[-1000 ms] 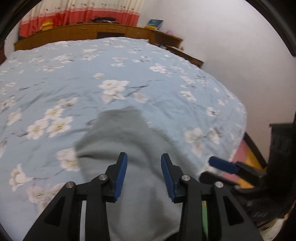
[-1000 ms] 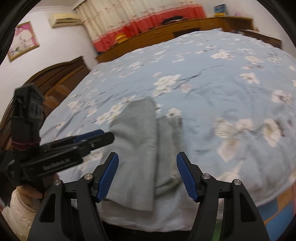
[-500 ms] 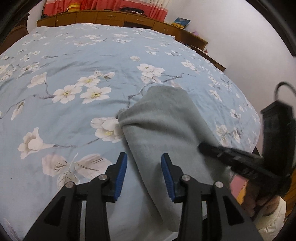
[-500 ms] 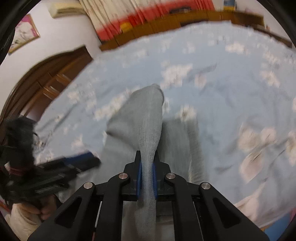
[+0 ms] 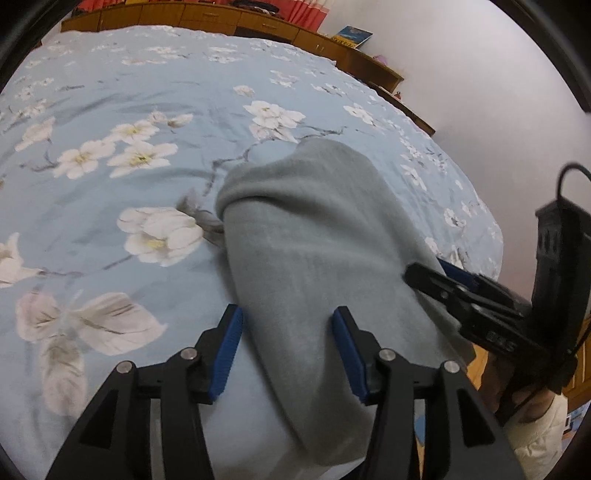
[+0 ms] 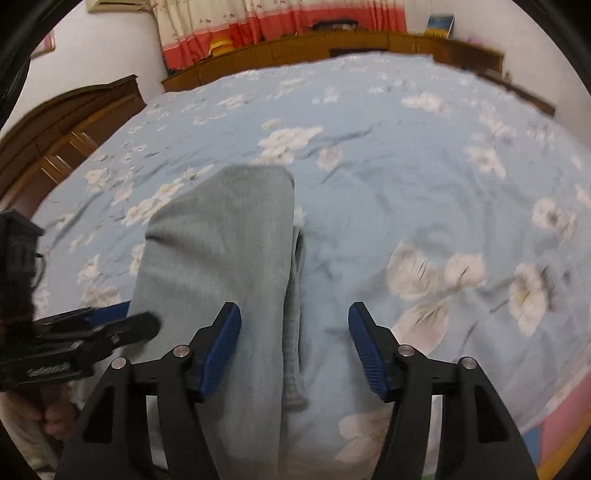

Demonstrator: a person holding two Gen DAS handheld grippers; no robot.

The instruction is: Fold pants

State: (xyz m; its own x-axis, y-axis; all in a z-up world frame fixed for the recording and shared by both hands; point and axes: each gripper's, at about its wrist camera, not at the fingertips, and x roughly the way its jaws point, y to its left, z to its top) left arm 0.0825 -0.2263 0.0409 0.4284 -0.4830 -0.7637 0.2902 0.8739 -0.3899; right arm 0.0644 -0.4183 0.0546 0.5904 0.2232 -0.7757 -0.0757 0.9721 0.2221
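Black plastic arms tipped with ribbed blue pads are seen nearest the lens in both wrist views: two grippers in all, each with two fingers. The left gripper (image 5: 287,334) is held with its fingers at a middling spread over the near part of the pants (image 5: 314,258); its jaws have just been opening, and the grey cloth lies between the pads without being pinched. The right gripper (image 6: 294,332) is likewise spread apart, its jaws having just been opening too; the pants' right edge and a strip of bare bedsheet (image 6: 406,177) lie in the gap, and nothing is clamped.

One pair of pants is counted. It is made of a soft, matte, grey-green knit and is laid flat on the near part of the bed as a long, narrow, folded strip with a rounded far end. A thinner ribbed layer is seen protruding along its right side in the right wrist view.

Beneath it, one pale blue bedsheet is spread, smooth with light creases and printed with many white blossoms on thin dark branches.

Farther off, a low run of brown wooden cabinets (image 6: 332,40) is seen along the far wall, and one carved dark headboard (image 6: 62,122) stands at the left. Behind these, one pleated curtain (image 6: 280,18) in cream with a red band is hung. One blue book (image 5: 354,35) is propped on the cabinet top.
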